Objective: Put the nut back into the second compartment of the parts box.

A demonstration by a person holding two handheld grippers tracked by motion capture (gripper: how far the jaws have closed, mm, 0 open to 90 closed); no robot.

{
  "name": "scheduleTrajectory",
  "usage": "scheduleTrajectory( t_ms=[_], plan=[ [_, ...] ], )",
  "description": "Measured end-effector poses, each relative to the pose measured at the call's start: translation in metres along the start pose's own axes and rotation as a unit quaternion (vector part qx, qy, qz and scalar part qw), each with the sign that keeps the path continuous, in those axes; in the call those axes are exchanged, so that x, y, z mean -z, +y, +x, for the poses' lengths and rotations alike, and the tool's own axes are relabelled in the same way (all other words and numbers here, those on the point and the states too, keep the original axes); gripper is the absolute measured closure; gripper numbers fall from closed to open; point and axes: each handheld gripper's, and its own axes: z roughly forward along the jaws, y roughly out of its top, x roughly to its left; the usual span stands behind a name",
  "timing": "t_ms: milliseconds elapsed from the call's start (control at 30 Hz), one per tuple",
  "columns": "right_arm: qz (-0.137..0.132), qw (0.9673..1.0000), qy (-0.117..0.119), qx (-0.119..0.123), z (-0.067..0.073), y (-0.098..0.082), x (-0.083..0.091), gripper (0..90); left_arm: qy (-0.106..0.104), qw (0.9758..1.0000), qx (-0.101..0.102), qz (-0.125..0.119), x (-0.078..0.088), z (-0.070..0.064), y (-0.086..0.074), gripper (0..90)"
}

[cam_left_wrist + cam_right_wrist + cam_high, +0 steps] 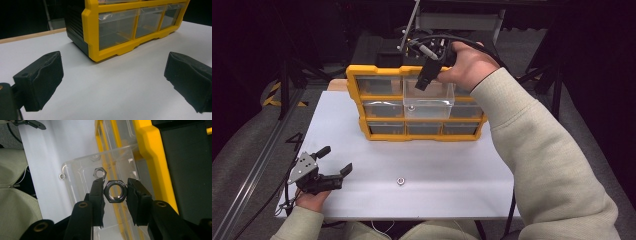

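White table point(452, 170), yellow organizer point(417, 102), dark room

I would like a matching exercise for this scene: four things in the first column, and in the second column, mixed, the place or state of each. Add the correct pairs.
Things
1. left gripper
2. dark hex nut
3. small nut
4. clear drawer

Places or states
A. pulled out of the yellow organizer
B. lying on the white table, near the front edge
C. open, low over the table, holding nothing
D. between the jaws of the right gripper, above the drawer

Pairs: 1-C, 2-D, 3-B, 4-A
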Motion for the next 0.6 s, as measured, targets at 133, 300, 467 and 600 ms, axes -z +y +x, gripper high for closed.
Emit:
scheduleTrajectory(
  t_ms=[133,300,467,600],
  plan=[
    [0.01,0.9999,0.004,0.001,-0.003,0.002,-0.009,67.2,0.0,1.0,0.002,0.0,0.0,0.0,0.0,3.0],
    [0.016,0.9998,0.01,0.0,-0.005,0.0,-0.023,67.2,0.0,1.0,0.004,0.0,0.001,0.0,0.0,3.0],
    [0.024,0.9996,0.018,0.001,-0.006,-0.001,-0.035,67.2,-0.001,1.0,0.001,-0.002,0.0,0.0,0.0,3.0],
    [0.026,0.9994,0.024,0.0,-0.007,-0.002,-0.046,67.1,0.0,1.0,0.002,-0.001,0.0,0.0,0.0,3.0]
  ],
)
